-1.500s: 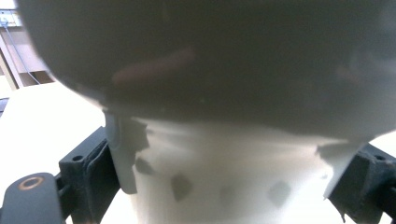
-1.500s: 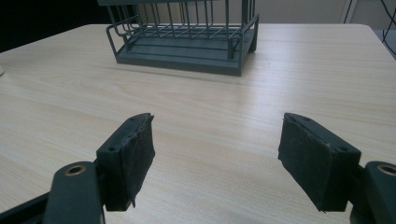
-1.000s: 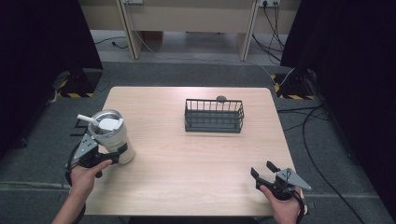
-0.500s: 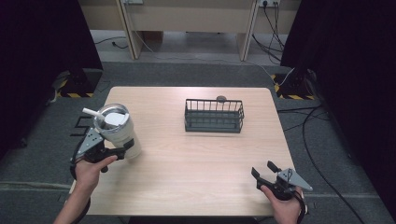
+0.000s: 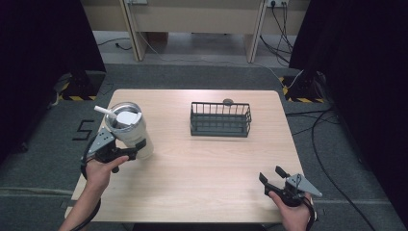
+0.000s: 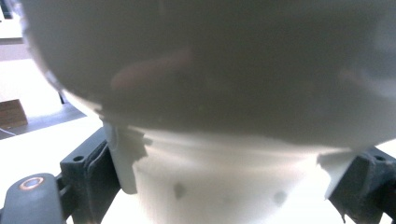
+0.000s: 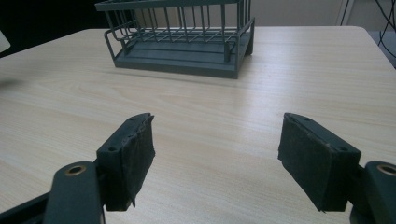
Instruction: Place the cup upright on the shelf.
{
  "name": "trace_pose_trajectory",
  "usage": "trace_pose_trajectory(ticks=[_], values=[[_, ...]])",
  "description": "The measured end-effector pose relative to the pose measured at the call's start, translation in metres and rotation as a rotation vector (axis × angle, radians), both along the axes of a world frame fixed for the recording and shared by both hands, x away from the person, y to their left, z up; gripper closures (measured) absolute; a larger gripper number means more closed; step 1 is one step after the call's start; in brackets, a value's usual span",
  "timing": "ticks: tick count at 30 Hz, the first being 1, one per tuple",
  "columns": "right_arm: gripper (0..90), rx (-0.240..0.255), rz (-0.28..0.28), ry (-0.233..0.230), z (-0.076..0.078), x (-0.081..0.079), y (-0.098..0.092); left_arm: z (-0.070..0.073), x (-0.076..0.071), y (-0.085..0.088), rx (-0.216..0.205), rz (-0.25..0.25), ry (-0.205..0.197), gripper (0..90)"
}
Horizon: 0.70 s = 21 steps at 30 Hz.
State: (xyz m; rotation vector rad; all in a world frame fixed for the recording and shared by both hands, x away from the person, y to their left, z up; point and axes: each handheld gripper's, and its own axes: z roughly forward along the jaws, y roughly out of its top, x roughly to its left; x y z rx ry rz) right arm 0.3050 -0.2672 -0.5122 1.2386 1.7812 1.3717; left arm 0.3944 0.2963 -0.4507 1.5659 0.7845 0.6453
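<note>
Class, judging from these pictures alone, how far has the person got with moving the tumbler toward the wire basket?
Done: the left gripper is shut on the white tumbler, and its jaws clamp the lower body in the left gripper view.
In hand: the tumbler sits tilted at the table's left side.
Left: the wire basket is empty, so, if that is the goal, the carry remains. The right gripper waits open.

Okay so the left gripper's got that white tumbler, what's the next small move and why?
Probably carry the tumbler right, toward the wire basket. The left gripper is clamped on its lower body and it looks tilted and lifted near the table's left edge. The basket looks empty, and the right gripper sits open, holding nothing.
</note>
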Motion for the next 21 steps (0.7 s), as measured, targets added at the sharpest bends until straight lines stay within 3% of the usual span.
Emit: trace_pose_trajectory(ticks=[21], values=[[26.9,0.001,0.0,-0.001,0.0,0.0,0.0,0.018,0.015,-0.029,-0.007,-0.059,-0.025,10.6]])
